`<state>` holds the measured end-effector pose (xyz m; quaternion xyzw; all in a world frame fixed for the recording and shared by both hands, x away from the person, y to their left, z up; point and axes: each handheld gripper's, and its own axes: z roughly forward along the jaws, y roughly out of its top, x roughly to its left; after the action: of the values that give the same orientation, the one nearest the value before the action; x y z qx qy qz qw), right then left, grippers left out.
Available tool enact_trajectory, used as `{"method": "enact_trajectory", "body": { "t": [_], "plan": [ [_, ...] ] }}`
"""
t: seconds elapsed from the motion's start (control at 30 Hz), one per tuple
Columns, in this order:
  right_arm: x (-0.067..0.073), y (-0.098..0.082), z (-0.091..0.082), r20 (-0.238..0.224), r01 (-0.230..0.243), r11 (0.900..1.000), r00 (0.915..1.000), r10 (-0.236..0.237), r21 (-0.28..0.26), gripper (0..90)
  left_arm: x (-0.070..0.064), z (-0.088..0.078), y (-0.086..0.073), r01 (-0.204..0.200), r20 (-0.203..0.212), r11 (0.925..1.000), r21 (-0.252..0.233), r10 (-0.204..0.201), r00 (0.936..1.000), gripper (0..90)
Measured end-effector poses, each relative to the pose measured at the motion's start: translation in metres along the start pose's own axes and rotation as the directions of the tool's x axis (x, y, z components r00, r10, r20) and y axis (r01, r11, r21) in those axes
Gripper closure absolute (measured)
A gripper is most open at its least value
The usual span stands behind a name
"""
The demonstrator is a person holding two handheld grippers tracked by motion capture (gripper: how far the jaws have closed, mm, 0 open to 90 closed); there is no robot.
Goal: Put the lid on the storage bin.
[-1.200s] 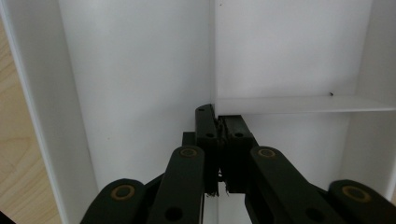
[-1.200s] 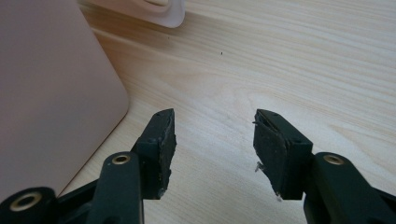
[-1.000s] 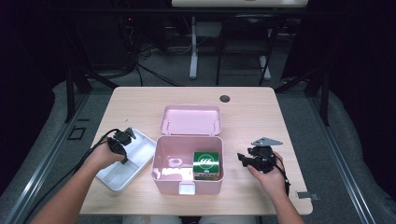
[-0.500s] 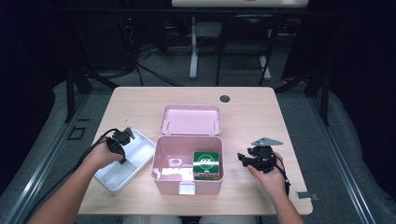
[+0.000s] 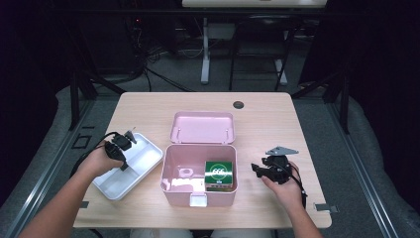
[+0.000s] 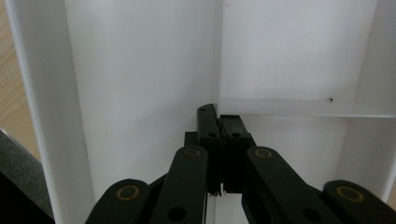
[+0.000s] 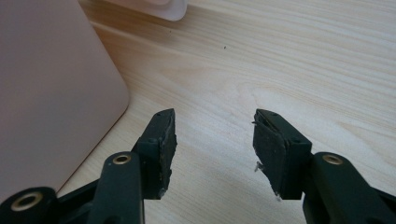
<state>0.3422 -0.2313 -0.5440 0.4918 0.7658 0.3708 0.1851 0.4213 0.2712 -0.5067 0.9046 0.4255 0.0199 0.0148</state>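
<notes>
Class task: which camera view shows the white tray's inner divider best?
The left gripper view: the white tray spans it, its divider beside the shut left gripper. The high view shows the tray small; the right gripper view faces bare table.

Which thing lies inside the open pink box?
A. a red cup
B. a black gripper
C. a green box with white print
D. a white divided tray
C: the high view shows the green box inside the pink box, at its right side; the white tray stands outside, to its left.
</notes>
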Motion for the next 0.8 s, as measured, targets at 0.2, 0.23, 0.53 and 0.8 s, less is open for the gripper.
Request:
{"method": "enact_trajectory", "body": {
  "t": [0.2, 0.23, 0.53, 0.8],
  "plan": [
    [0.0, 0.0, 0.0, 0.006, 0.001, 1.0, 1.0, -0.001, 0.004, 48.9, -0.004, -0.021, -0.002, -0.02, -0.018, 0.9997, -0.015, 0.02, 0.9996, 89.3],
    [0.0, 0.0, 0.0, 0.005, -0.001, 1.0, 1.0, 0.001, 0.004, 48.9, -0.005, -0.024, -0.002, -0.028, -0.018, 0.9994, -0.018, 0.028, 0.9995, 89.3],
    [-0.001, -0.002, 0.003, 0.005, -0.004, 1.0, 1.0, 0.004, 0.01, 48.9, -0.014, -0.058, -0.004, -0.064, -0.041, 0.9975, -0.029, 0.063, 0.9972, 89.3],
    [-0.002, -0.002, 0.004, 0.004, -0.013, 1.0, 0.9999, 0.013, 0.015, 48.9, -0.023, -0.09, 0.0, -0.121, -0.075, 0.992, -0.038, 0.118, 0.9902, 89.3]
  ]
}}
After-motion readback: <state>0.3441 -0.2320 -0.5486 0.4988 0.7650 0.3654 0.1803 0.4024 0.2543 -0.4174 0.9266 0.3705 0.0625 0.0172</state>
